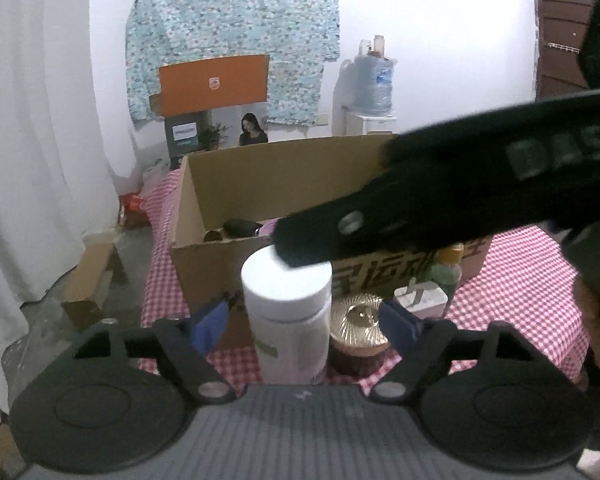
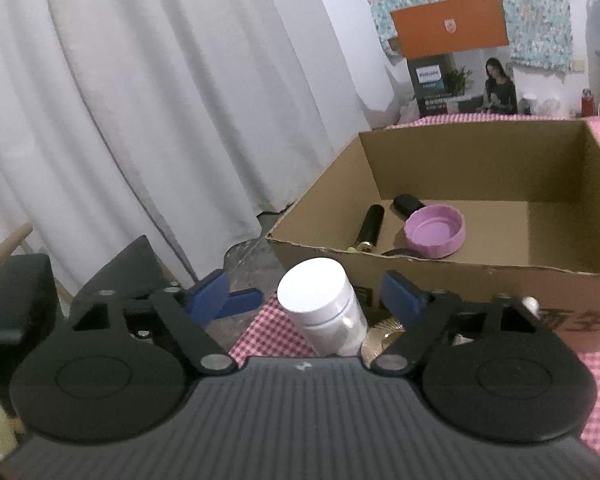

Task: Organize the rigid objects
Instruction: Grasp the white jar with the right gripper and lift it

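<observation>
A white bottle [image 1: 288, 308] with a white cap stands on the red-checked cloth [image 1: 520, 280], just in front of the open cardboard box [image 1: 198, 204]. My left gripper [image 1: 306, 316] is open, its blue pads either side of the bottle with gaps. The right gripper's black finger [image 1: 320, 240] reaches in from the right over the cap. In the right wrist view the bottle [image 2: 320, 300] leans between the open right gripper [image 2: 306, 292] pads, untouched. The cardboard box [image 2: 480, 276] holds a pink lid [image 2: 436, 232] and a black cylinder [image 2: 370, 226].
Right of the bottle stand a gold-lidded jar [image 1: 360, 320], a white square block [image 1: 420, 300] and a small green bottle [image 1: 448, 272]. White curtains [image 2: 140, 100] hang on the left, above bare floor [image 1: 96, 280]. A dark seat [image 2: 16, 300] is at the left.
</observation>
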A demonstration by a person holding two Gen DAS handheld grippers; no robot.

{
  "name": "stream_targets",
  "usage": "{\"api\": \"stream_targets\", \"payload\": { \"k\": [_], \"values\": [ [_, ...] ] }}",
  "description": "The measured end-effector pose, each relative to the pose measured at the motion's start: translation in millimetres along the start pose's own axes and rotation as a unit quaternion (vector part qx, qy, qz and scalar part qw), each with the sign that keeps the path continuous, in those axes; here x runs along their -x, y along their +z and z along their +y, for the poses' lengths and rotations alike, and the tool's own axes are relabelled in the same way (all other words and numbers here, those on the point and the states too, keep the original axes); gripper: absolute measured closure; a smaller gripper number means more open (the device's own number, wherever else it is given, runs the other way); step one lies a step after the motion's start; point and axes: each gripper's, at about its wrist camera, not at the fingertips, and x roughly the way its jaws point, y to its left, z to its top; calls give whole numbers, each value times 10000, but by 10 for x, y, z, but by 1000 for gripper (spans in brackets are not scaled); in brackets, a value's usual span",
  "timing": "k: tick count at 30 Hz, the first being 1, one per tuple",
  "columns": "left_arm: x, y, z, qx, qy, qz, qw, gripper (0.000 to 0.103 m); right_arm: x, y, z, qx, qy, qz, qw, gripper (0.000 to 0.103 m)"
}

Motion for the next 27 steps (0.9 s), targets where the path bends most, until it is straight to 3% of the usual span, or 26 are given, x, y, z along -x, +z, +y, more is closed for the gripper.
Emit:
{"api": "stream_targets", "payload": {
  "k": [4, 6, 13, 27],
  "values": [
    [-87, 25, 1, 0, -9, 48, 10000, 33, -202, 35, -57, -170, 77, 250, 9995, 36],
    [-100, 37, 9, 28, -38, 51, 10000, 33, -280, 37, -79, -233, 117, 337, 9991, 39],
    [-154, 59, 78, 173, -13, 100, 9998, 49, -462, 42, -126, -373, 192, 549, 9976, 45],
    [0, 67, 88, 367, 42, 5, 9993, 49, -382, 62, -118, -348, 267, 555, 9975, 50]
  ]
}}
